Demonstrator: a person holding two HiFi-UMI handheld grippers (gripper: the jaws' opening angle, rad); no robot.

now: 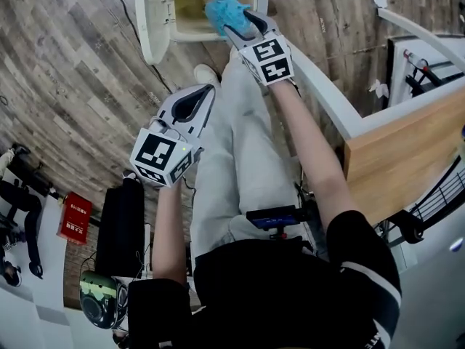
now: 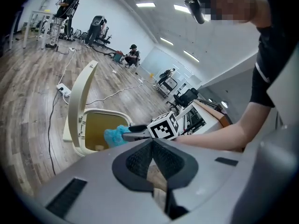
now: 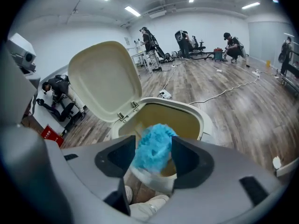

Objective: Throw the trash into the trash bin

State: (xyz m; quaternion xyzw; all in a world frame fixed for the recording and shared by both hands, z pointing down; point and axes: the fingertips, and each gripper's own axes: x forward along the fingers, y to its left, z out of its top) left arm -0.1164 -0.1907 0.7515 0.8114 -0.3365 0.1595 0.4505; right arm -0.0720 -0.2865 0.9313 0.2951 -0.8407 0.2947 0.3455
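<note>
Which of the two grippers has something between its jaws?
The right gripper: a blue wad sits between its spread jaws, above the open trash bin. The left gripper has its jaws together with nothing between them.

Trash bin (image 1: pixel 190 38) cut off by top edge

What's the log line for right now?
right gripper: open, over bin | trash: blue wad between jaws | lid: up | left gripper: shut, empty
</note>
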